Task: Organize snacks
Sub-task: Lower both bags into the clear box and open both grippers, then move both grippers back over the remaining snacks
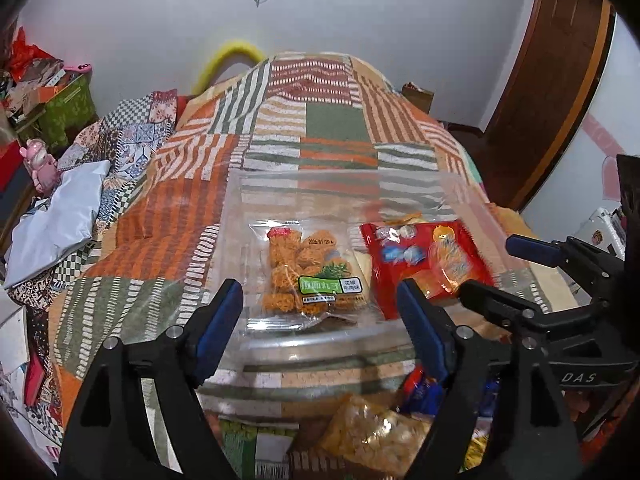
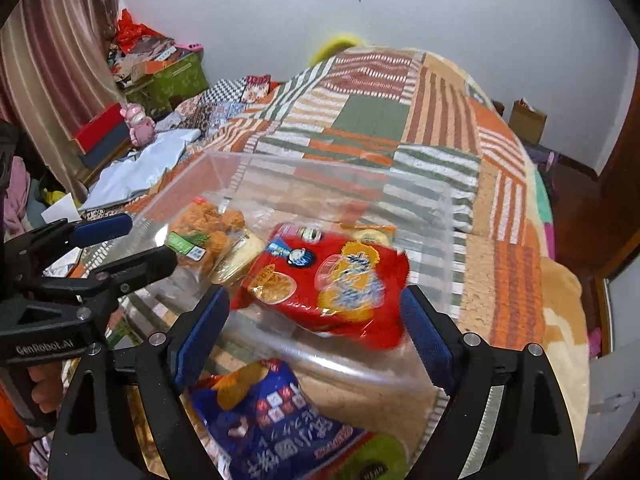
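Both pairs of jaws stand wide apart with nothing pressed between their blue pads. The left gripper (image 1: pixel 320 312) and the right gripper (image 2: pixel 316 330) hang side by side over the near rim of the clear plastic bin (image 1: pixel 460 192), each tilted steeply downward toward it.

Seen between the left gripper's fingers, inside the bin, lies the transparent pack of orange fried bites (image 1: pixel 308 272) with a green label; it sits on the bin's floor, clear of both pads. Just to its right in the bin lies the red snack bag (image 1: pixel 424 260), printed with cartoon figures and round yellow snacks; in the right wrist view this red bag (image 2: pixel 332 284) lies between the right gripper's fingers, looks blurred, and its near edge is close to the right pad, though I cannot tell whether they touch. A pale yellowish packet (image 2: pixel 240 258) is wedged between the two.

On the near side of the bin, outside it, a blue snack bag (image 2: pixel 272 412) and a golden crinkly packet (image 1: pixel 372 436) lie on the striped patchwork blanket (image 1: pixel 328 120) that carries the bin.
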`<state>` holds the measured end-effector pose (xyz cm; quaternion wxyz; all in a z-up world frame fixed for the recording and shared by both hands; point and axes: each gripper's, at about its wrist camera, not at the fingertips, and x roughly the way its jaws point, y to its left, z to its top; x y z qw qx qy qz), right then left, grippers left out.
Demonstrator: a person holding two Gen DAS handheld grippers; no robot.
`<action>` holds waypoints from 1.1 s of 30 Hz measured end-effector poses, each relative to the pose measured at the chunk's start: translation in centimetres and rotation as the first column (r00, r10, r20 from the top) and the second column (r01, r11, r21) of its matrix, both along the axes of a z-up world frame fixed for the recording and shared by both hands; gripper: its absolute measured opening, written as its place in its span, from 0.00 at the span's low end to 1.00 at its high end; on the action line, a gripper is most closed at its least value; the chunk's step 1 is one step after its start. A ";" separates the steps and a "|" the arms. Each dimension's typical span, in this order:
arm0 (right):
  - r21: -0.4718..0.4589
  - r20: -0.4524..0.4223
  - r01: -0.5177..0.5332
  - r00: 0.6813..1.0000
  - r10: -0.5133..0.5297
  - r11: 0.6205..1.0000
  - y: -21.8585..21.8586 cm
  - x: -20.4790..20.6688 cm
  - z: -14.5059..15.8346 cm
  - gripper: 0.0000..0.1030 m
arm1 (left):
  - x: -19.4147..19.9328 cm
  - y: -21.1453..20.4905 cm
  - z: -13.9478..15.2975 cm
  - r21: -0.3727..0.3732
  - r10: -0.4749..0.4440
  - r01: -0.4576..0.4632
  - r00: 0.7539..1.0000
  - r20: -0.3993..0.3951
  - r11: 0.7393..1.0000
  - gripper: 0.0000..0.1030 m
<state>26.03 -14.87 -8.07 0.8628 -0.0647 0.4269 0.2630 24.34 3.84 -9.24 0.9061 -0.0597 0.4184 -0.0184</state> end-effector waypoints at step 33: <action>-0.009 -0.034 0.087 0.996 -0.087 0.996 -9.3 -9.9 -4.5 0.83 | -15.7 4.6 -4.9 0.032 0.086 -0.083 0.992 -0.093 0.996 0.91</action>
